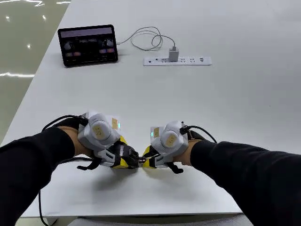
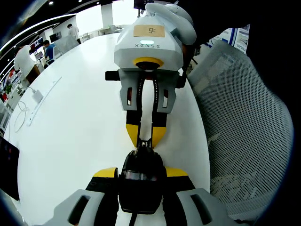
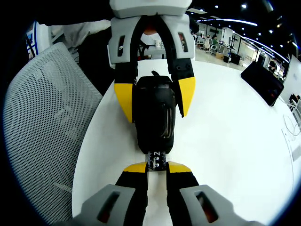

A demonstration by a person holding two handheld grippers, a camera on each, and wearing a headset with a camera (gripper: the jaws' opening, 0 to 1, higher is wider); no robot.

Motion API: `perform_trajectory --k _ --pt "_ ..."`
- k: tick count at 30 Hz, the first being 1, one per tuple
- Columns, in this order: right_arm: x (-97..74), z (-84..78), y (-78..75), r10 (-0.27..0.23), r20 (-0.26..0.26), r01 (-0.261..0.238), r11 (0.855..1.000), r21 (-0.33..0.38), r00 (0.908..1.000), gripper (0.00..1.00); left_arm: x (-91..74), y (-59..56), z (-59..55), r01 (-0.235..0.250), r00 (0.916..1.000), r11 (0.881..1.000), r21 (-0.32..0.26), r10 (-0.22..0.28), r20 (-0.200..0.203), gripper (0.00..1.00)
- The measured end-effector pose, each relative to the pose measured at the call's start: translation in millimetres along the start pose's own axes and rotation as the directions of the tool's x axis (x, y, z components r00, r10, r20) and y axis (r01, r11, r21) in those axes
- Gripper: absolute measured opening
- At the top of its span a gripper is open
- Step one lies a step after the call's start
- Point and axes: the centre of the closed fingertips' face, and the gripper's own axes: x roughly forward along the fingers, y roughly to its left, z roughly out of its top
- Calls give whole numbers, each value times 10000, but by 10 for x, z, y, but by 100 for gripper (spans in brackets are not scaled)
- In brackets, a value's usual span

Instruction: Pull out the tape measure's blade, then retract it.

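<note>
left gripper [image 2: 141, 176]: clamped on the tape measure [image 3: 154, 113], by the table's [image 1: 197, 103] near edge
right gripper [image 3: 157, 168]: pinching the blade [image 3: 156, 160] tip, barely drawn out
axis: blade lies left-right between the facing grippers; the pull should go right, away from the case

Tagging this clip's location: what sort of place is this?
Likely an open-plan office or lab: a long white table, a grey mesh office chair, and a black tablet plugged into a white power strip.
</note>
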Motion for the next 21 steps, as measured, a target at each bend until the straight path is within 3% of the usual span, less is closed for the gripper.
perform_trajectory --k 10,17,21 --pt "-25 -34 -10 -53 38 51 9990 438 10000 10 -3 5 2 -61 9999 10000 -62 61 112 32" --pt "-2 -14 -14 -104 -125 106 9999 136 9999 12 -8 10 2 -173 9996 9997 -172 177 242 32" --pt "26 32 -7 -84 7 84 9987 504 10000 13 7 13 4 -172 9995 9996 -222 178 273 32"
